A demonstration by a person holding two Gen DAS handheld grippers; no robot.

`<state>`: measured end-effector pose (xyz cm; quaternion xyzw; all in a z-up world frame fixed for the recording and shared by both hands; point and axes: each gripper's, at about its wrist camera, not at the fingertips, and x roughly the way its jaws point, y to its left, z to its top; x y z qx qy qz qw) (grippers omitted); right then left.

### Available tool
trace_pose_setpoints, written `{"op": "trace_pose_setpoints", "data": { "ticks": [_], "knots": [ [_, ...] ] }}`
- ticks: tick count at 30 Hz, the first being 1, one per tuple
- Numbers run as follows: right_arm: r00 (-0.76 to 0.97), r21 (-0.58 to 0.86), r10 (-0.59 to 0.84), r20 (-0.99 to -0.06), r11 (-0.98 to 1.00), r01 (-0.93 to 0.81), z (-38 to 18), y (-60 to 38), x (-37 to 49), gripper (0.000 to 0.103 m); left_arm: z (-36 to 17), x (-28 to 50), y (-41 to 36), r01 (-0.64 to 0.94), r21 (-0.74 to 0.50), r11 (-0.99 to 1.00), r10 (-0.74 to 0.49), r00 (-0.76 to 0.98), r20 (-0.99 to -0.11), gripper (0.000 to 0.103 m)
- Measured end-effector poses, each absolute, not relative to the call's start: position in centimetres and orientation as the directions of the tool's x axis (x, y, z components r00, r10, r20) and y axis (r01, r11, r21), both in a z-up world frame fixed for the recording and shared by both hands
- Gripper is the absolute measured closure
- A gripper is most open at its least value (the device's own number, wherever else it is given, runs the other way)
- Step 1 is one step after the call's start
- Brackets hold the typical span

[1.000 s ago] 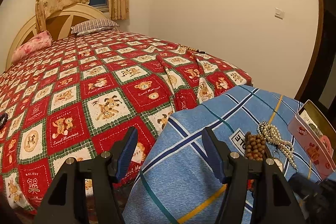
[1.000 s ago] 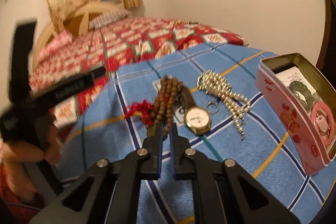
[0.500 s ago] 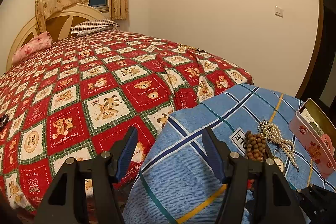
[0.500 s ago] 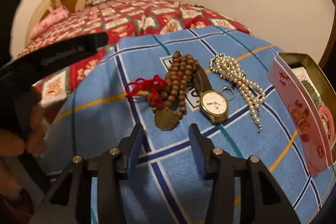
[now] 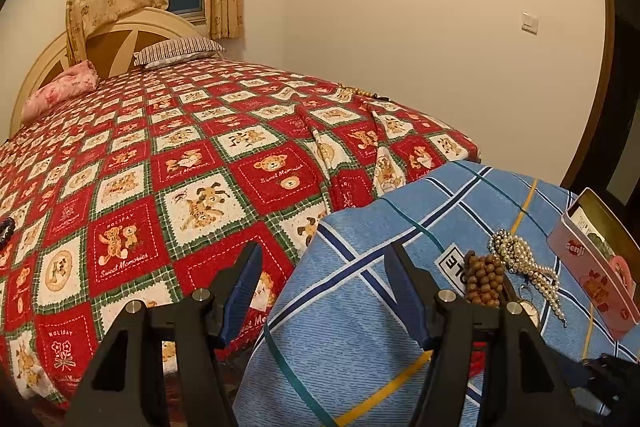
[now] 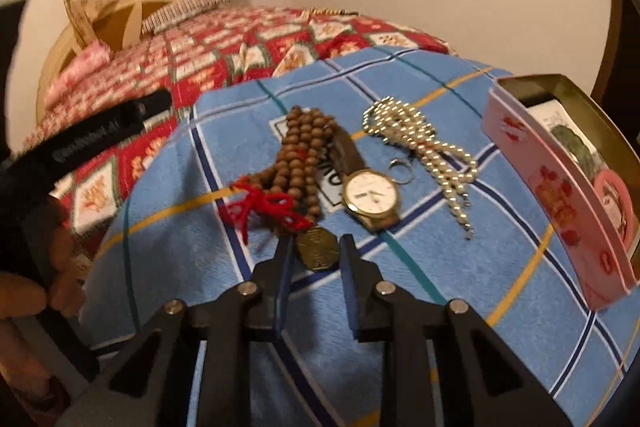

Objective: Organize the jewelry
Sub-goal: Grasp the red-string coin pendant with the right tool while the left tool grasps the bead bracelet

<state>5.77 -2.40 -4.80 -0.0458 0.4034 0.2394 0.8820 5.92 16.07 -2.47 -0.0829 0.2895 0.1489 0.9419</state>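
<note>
Brass medallion (image 6: 317, 249) sits between your closing right gripper (image 6: 313, 250) fingertips, ready to lift toward the tin (image 6: 560, 187); left gripper (image 5: 322, 281) waits wide.

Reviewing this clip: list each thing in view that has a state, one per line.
Pink tin: open, no lid seen, standing on the blue cloth.
Wooden beads: bunched, lying loose.
Brass pendant: flat, between the right tongs, not yet pinched; jaws have just been closing.
Watch: lying face up.
Pearl necklace: heaped.
Left tongs: open, empty.
</note>
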Motion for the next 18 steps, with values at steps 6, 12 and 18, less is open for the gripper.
{"op": "trace_pose_setpoints", "data": {
  "ticks": [6, 12, 18],
  "knots": [
    [0.645, 0.146, 0.422, -0.637, 0.888, -0.436, -2.6, -5.0, 4.7, 0.077, -2.5, 6.3, 15.2, -0.254, -0.086, 0.963, 0.161, 0.803, -0.573, 0.040],
    [0.746, 0.183, 0.389, -0.540, 0.920, -0.347, 0.0, -8.5, 5.0, 0.077, -2.9, 7.9, 12.2, -0.073, -0.153, 0.986, -0.037, 0.788, -0.614, 0.040],
    [0.818, 0.204, 0.312, -0.483, 0.949, -0.242, 1.6, -12.7, 5.7, 0.077, -5.1, 10.8, 9.8, -0.014, -0.195, 0.981, -0.138, 0.656, -0.742, 0.040]
  ]
}}
